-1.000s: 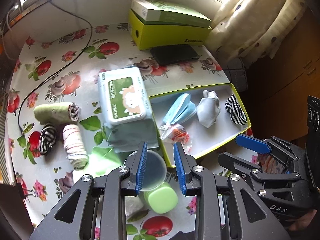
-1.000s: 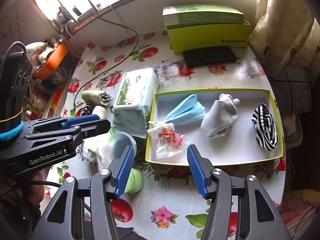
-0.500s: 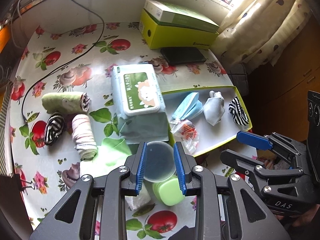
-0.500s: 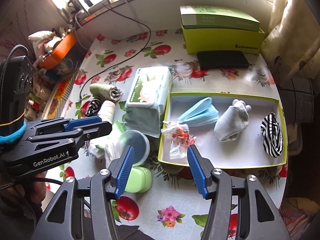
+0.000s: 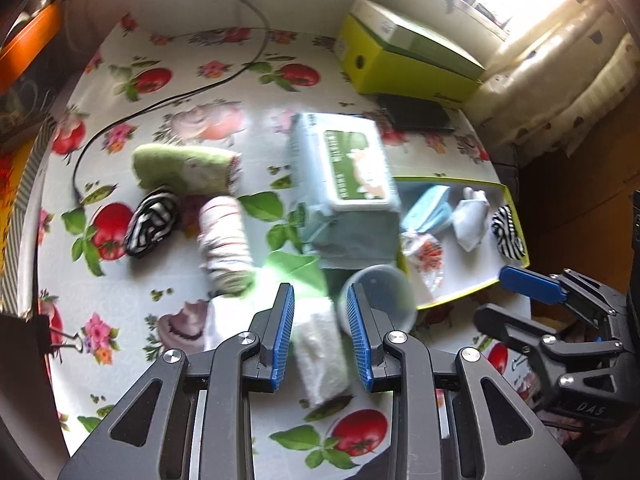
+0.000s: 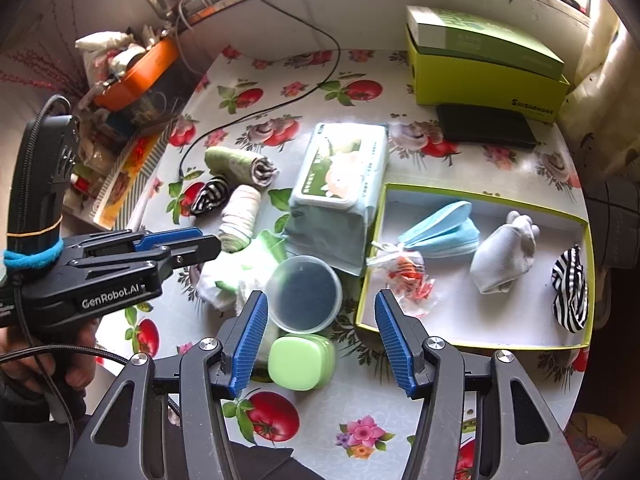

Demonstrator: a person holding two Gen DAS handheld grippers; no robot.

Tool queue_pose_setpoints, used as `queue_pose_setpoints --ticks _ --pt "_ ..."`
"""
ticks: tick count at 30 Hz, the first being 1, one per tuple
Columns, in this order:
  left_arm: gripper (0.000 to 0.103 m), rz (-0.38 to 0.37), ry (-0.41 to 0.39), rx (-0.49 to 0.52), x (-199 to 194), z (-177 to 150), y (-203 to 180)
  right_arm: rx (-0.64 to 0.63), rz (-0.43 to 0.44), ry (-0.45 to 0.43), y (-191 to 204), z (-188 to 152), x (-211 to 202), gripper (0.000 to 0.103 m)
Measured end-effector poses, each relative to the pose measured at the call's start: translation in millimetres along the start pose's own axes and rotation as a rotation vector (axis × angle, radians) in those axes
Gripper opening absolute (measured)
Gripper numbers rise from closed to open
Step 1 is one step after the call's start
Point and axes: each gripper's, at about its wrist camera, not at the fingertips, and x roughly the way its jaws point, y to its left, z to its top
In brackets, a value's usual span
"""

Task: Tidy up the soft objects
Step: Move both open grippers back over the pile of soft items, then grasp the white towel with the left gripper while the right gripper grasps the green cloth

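A yellow-rimmed tray at the right holds a blue mask, a grey sock, a striped sock and a small plastic bag. On the table at the left lie a green rolled cloth, a striped sock, a white rolled sock and a white-green cloth. My left gripper is open, above the white-green cloth. My right gripper is open and empty, above a green case.
A wet-wipes pack lies beside the tray. A clear round lid sits in front of it. A yellow-green box and a black wallet are at the back. A black cable crosses the table.
My left gripper has swung left, from over the round lid to over the white-green cloth. My right gripper has pulled back and risen slightly. Both stay open.
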Motion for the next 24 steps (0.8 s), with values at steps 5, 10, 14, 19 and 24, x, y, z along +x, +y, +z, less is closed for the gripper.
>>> queue_pose_setpoints --ticks 5,10,14,19,24 --pt "0.029 0.028 0.014 -0.050 1.9 -8.7 26.1 -0.009 0.010 0.012 4.5 0.5 4.7 0.056" --pt "0.029 0.054 0.024 -0.108 4.7 -16.7 52.9 -0.026 0.024 0.023 11.2 1.0 9.4 0.056" --pt "0.029 0.064 0.033 -0.147 10.0 -22.7 70.3 -0.034 0.030 0.034 14.6 1.1 13.7 0.056" --pt "0.040 0.028 0.076 -0.172 26.4 -31.4 78.5 -0.041 0.034 0.050 17.7 1.3 18.9 0.056" --pt "0.040 0.006 0.133 -0.152 45.7 -40.0 75.3 -0.046 0.035 0.057 18.9 2.5 20.8 0.056"
